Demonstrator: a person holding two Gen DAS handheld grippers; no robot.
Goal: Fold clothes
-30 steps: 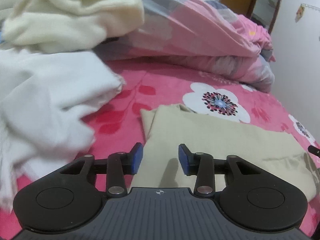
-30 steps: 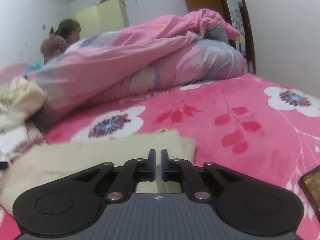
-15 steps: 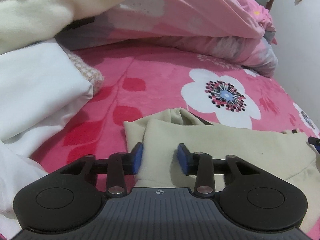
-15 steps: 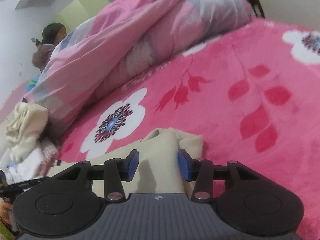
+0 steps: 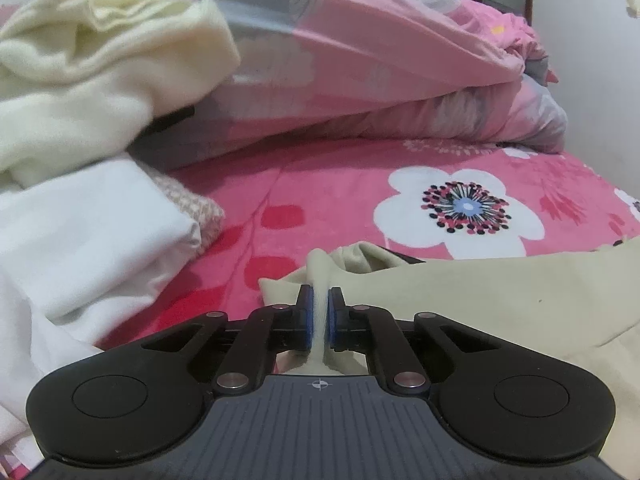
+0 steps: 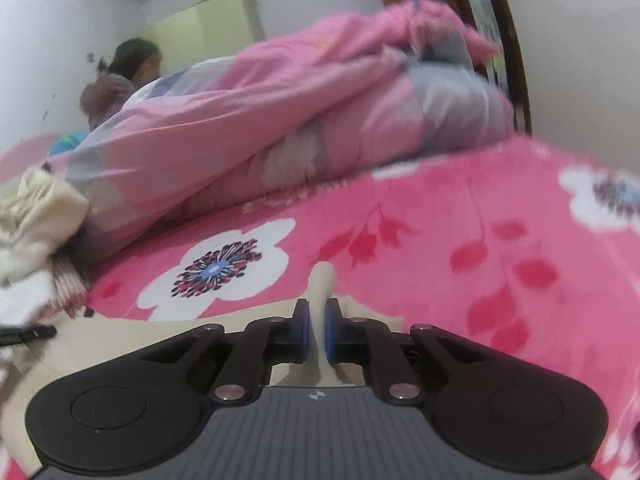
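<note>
The left gripper (image 5: 319, 312) has its blue-padded jaws pinched tight on a raised ridge of the flat beige cotton garment (image 5: 500, 280), near its left corner. The right gripper (image 6: 316, 330) is likewise clamped on a pleat of the same cloth (image 6: 152, 336) at the opposite corner. The garment lies spread on the pink fleece bedspread with white flowers (image 5: 340, 192), stretching away sideways between the two tools.

To the left of the left gripper sits a crumpled white cloth (image 5: 80, 232), with a cream fleece piece (image 5: 100, 60) heaped beyond it. Ahead of both tools a rolled pink and grey quilt (image 5: 380, 60) lies across the bed; a person (image 6: 120, 76) sits past it.

This looks like the start of a fold, both corners secured. Next, I judge, both tools should lift together and carry the edge forward evenly, keeping the cloth taut.
</note>
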